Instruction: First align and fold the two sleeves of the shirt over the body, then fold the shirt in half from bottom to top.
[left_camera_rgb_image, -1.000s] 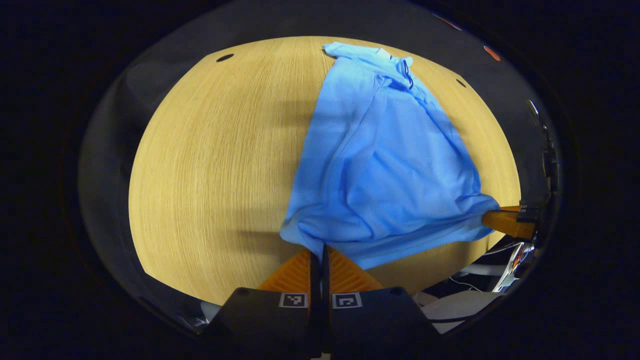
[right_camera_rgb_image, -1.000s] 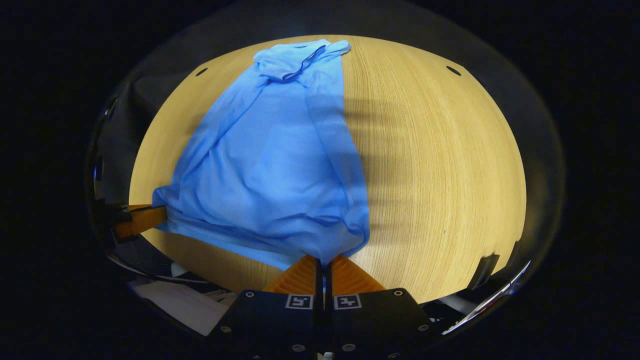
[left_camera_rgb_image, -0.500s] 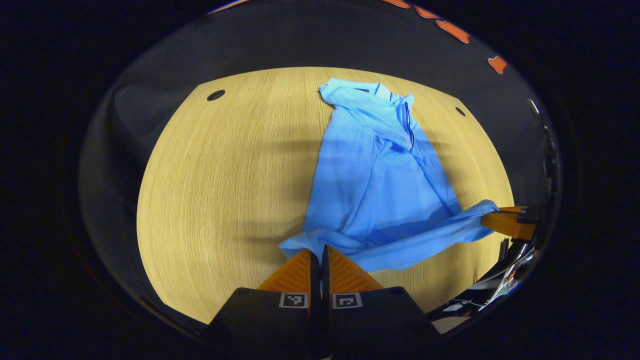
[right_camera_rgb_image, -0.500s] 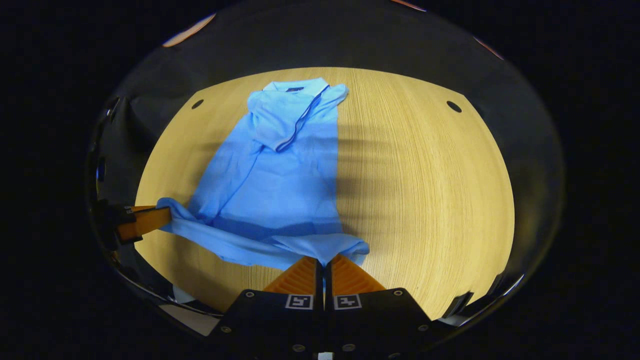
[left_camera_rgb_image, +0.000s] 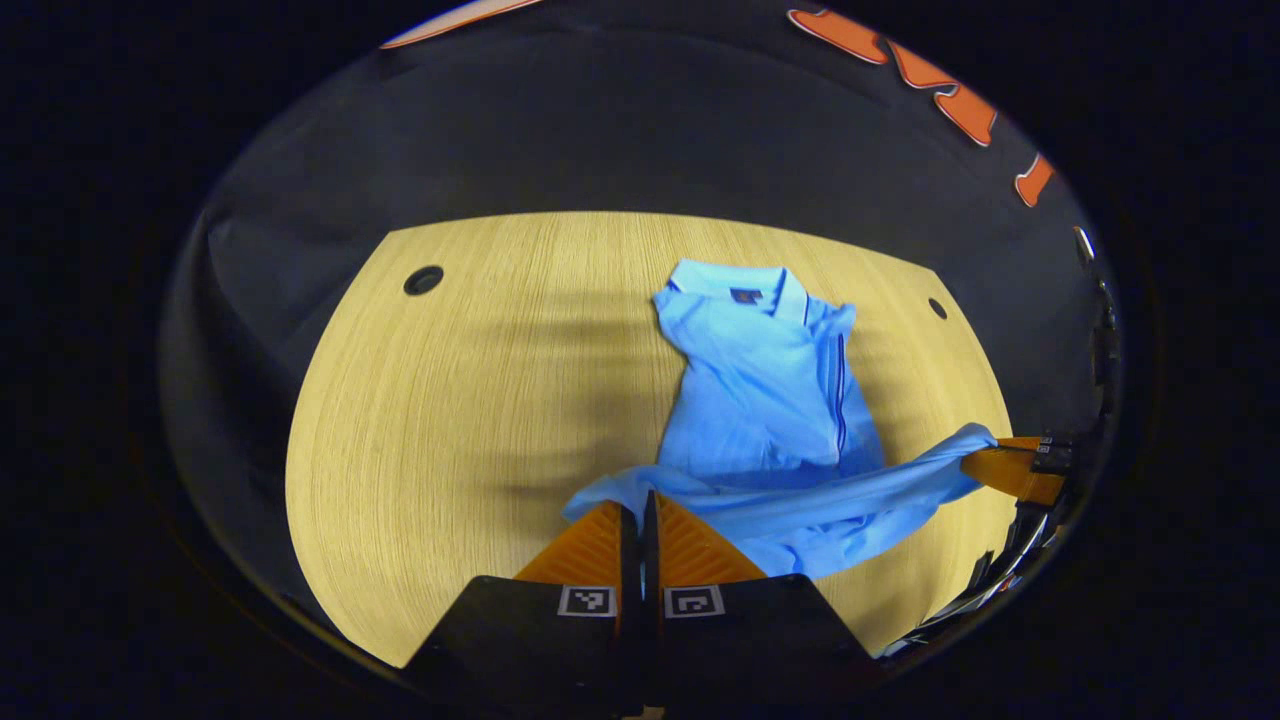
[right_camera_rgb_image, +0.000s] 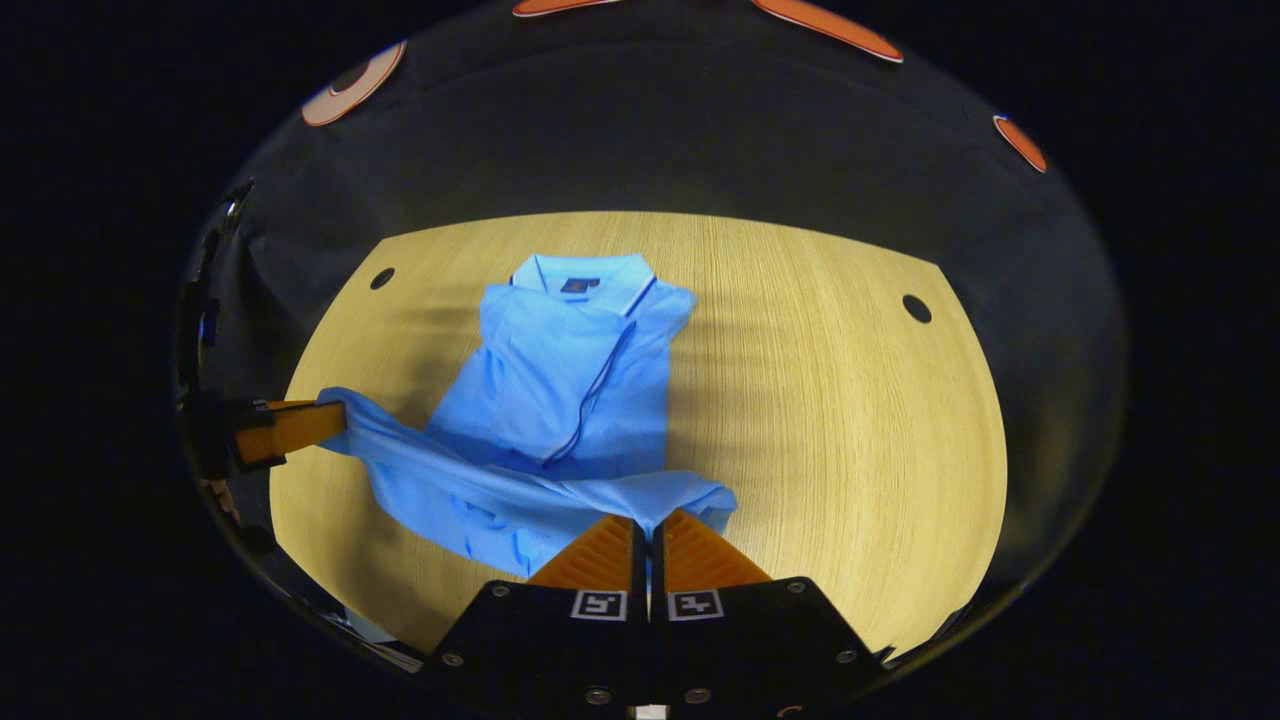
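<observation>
The light wooden table (left_camera_rgb_image: 450, 400) carries the light blue polo shirt (left_camera_rgb_image: 765, 390), which lies collar-end far from the cameras, with its sleeves folded over the body. Compared with the frame 1.0 s ago, the hem edge is raised well clear of the table and carried toward the collar, so the lower part of the shirt hangs as a narrow band between the 2 grippers and the collar shows lower in both views.

The left gripper (left_camera_rgb_image: 640, 512) has its fingers closed on 1 hem corner; the right gripper (right_camera_rgb_image: 649, 526) has its fingers closed on the other hem corner. In the left gripper view, the right gripper's fingers (left_camera_rgb_image: 1005, 468) pinch the cloth at the right edge.

The table has 2 round dark holes (left_camera_rgb_image: 423, 279) near its far corners. A black cloth wall (right_camera_rgb_image: 640, 140) stands behind the table.
</observation>
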